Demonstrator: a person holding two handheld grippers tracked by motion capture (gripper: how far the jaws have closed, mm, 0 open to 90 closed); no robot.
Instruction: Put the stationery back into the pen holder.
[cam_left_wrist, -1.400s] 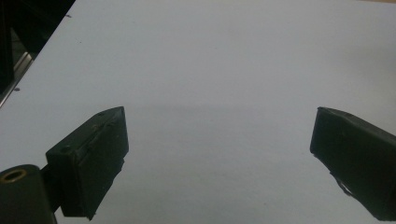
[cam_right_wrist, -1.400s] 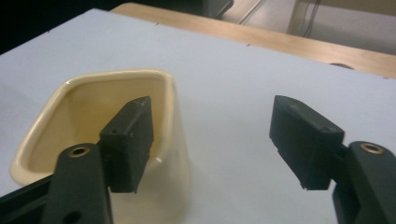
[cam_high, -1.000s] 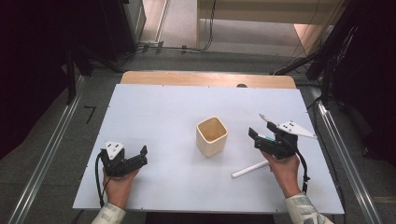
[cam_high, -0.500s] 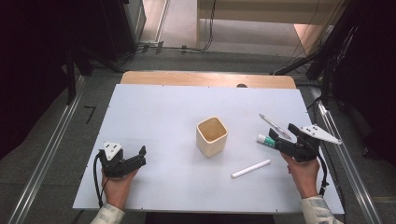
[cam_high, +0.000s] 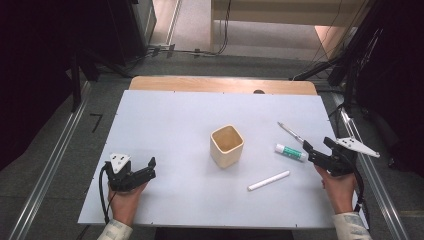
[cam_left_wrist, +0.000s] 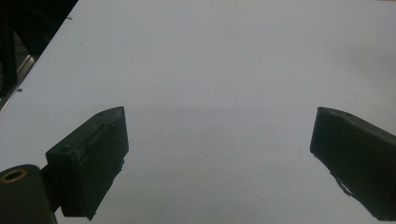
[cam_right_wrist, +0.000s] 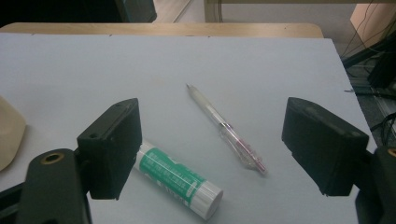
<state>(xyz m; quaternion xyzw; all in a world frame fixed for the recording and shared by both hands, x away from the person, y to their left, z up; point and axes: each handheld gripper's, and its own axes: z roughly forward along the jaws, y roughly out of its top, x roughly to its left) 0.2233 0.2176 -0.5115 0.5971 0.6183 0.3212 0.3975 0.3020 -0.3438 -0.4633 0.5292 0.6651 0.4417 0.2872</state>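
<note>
Seemingly poised to pick, the right gripper (cam_right_wrist: 212, 149) hangs with jaws apart over glue stick (cam_right_wrist: 177, 179) and pen (cam_right_wrist: 224, 126); the left gripper (cam_high: 142, 172) rests apart-jawed on the counter (cam_high: 175, 120).

I see a cream square cup (cam_high: 226, 145) standing upright mid-table (cam_high: 165, 120). A white stick (cam_high: 268, 180) lies flat toward the near edge, apart from it.

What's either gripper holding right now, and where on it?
Nothing. Left gripper and right gripper are both open; the glue stick and pen lie loose on the table.
</note>
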